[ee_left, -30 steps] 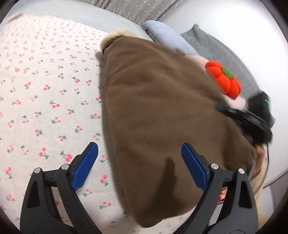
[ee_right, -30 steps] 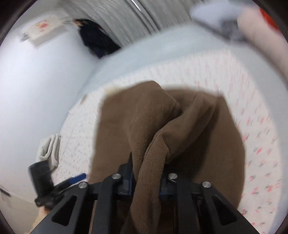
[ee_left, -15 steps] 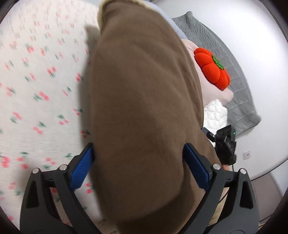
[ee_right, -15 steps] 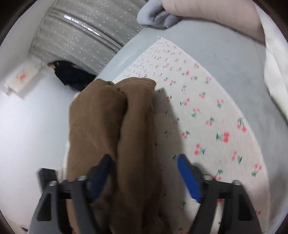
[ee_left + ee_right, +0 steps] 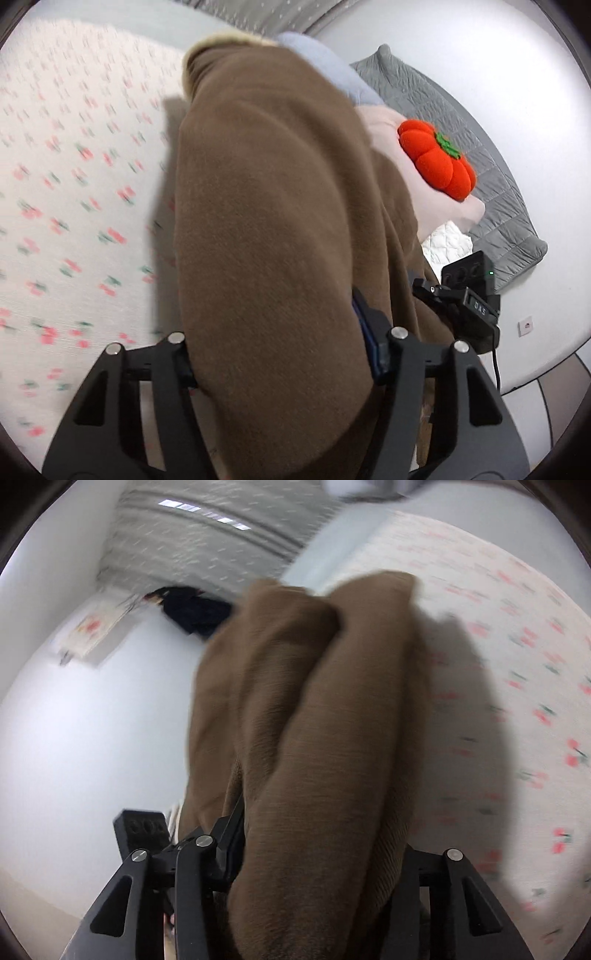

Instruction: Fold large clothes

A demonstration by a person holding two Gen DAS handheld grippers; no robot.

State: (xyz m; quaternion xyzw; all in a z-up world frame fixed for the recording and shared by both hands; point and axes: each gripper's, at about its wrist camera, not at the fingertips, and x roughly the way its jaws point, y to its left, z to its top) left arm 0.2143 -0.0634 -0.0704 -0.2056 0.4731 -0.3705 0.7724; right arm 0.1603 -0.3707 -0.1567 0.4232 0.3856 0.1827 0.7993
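A large brown fleece garment [image 5: 266,206], folded into a thick bundle with a cream collar at its far end, lies over the cherry-print bed sheet [image 5: 74,184]. My left gripper [image 5: 280,354] is shut on the near end of the bundle, its fingers pressed into both sides. In the right wrist view the same brown garment [image 5: 314,720] hangs in two thick folds between the fingers of my right gripper [image 5: 317,856], which is shut on it. The other gripper shows at the lower right of the left wrist view [image 5: 465,295].
An orange pumpkin cushion [image 5: 436,162] rests on a pink pillow [image 5: 443,210] beside a grey quilt [image 5: 480,155] at the right. A dark garment [image 5: 192,609] hangs on the far wall by a curtain. White walls stand close on both sides.
Both grippers have closed onto the folded brown garment; half a second ago both were open around it. The bundle is now lifted and moving, with the sheet blurred.
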